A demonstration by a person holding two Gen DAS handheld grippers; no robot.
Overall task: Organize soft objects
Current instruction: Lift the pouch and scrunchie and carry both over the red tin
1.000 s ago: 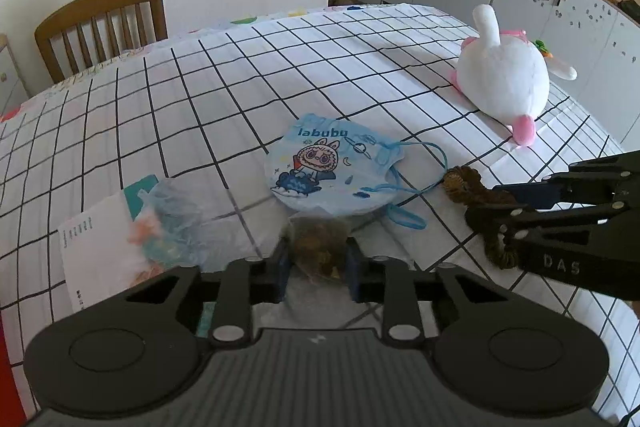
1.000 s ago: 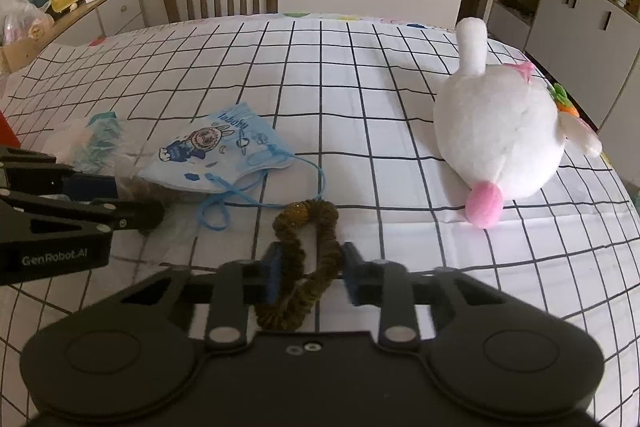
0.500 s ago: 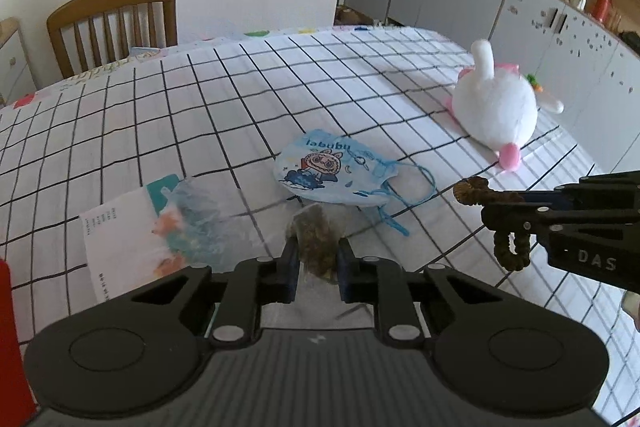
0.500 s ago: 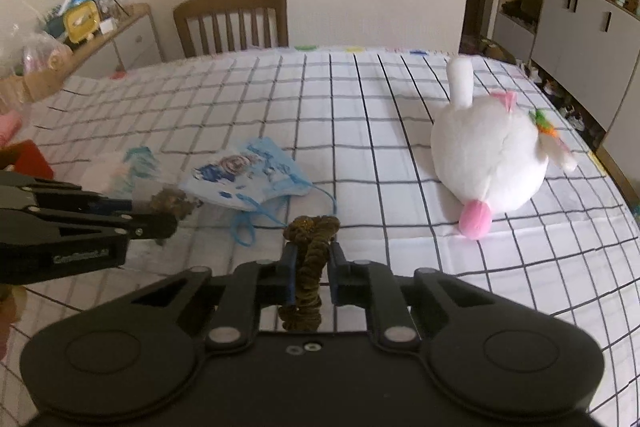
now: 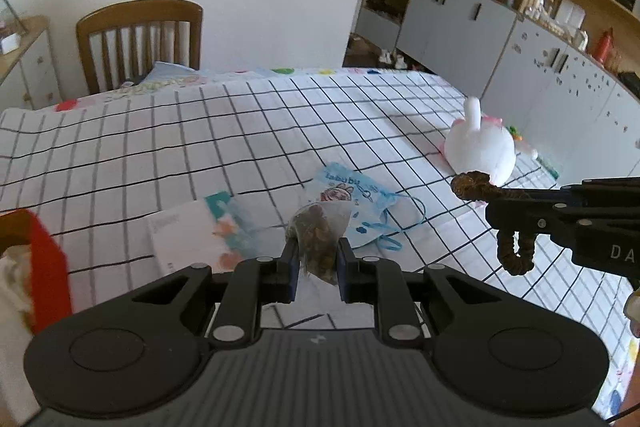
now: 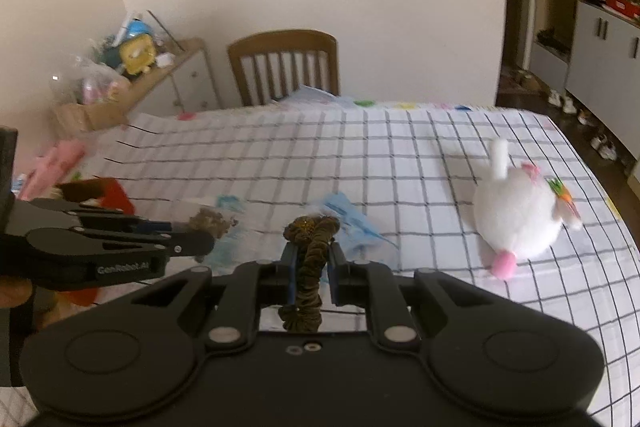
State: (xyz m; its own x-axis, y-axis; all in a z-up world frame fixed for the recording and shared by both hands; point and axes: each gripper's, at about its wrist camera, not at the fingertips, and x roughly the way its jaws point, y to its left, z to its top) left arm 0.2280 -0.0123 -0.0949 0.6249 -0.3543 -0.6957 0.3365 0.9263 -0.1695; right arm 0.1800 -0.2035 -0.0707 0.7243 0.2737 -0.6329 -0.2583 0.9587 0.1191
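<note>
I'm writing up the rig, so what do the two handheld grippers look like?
Both are matte black plastic. The left gripper and the right gripper each show two round discs, silver screws and tongs with blue pads. White lettering marks their sides: GenRobot.AI on the left.

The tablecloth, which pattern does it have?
The tablecloth is white with a black grid of squares, clearest in the left wrist view.

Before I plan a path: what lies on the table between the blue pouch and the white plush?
Only bare checked tablecloth separates blue pouch and white plush, in both views.
</note>
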